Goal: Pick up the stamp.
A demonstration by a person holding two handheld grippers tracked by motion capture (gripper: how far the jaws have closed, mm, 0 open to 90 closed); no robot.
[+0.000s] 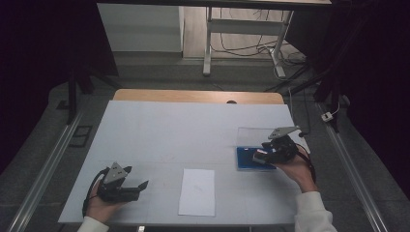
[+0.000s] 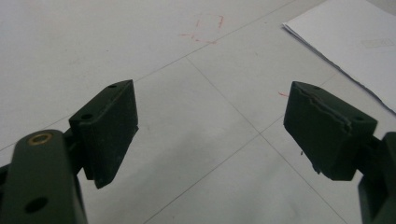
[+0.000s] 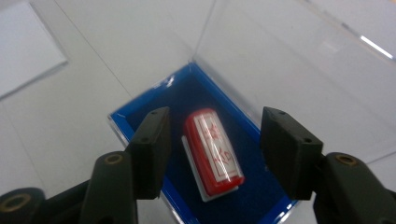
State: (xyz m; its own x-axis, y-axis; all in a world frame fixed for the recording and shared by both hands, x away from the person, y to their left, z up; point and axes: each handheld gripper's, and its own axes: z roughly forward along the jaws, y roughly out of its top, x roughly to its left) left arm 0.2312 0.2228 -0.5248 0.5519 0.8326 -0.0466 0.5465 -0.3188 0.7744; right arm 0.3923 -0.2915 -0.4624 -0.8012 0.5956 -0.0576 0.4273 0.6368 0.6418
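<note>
The right hand-held gripper point(image 3: 212, 154) hangs over the blue box point(image 3: 140, 112) near the desk's point(image 1: 159, 125) right edge, jaws apart on either side of the red stamp point(image 3: 212, 151) with gaps showing, so nothing is grasped yet. To do the pick well, I would judge it best to keep the jaws square to the stamp's long sides, lower until the pads reach below its glossy top, then close evenly so it neither tips nor drags the box. The clear lid point(image 3: 289, 56) stands up behind; the lift should stay clear of it.

The stamp is a small red block with a pale base and red characters on a shiny face, lying flat on the dark blue lining.

The left hand-held gripper point(image 2: 210, 126) rests released near the front left corner, beside the paper point(image 1: 197, 192)
</note>
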